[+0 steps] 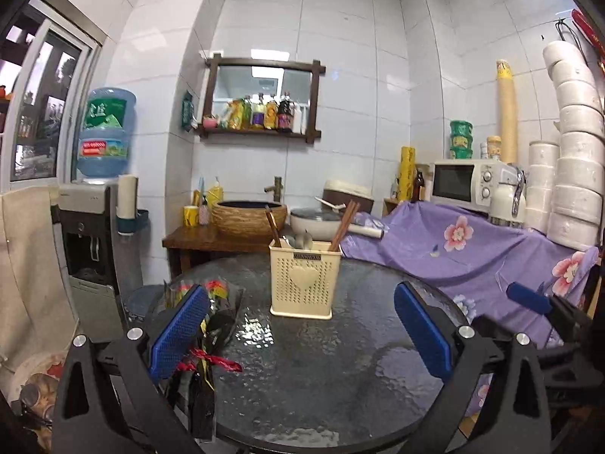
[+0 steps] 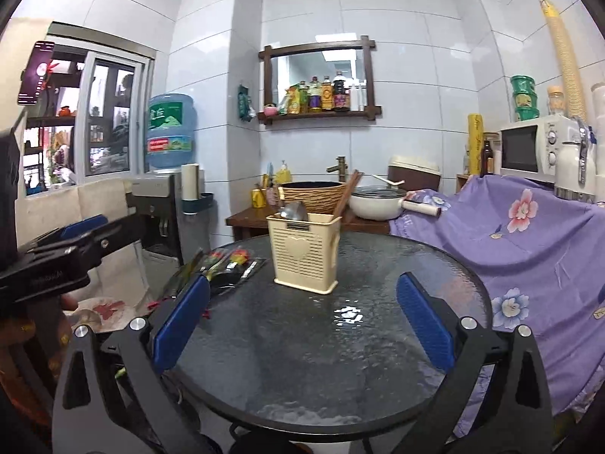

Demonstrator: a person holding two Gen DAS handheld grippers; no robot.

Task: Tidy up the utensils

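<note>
Cream utensil holder (image 1: pixel 304 279) stood upright on the round glass table (image 1: pixel 340 370), at frame centre in both wrist views, toward the table's far edge. Brown chopsticks (image 1: pixel 343 225) and metal spoons (image 1: pixel 302 240) stood inside it. Left gripper (image 1: pixel 300 325) was spread wide, nothing between its blue pads, low in the frame and well short of the holder. Right gripper (image 2: pixel 302 319) likewise was spread wide and empty, also apart from the holder. A black-wrapped flower bouquet (image 1: pixel 211 325) lay on the table's left side, partly behind the left gripper's left finger.
</note>
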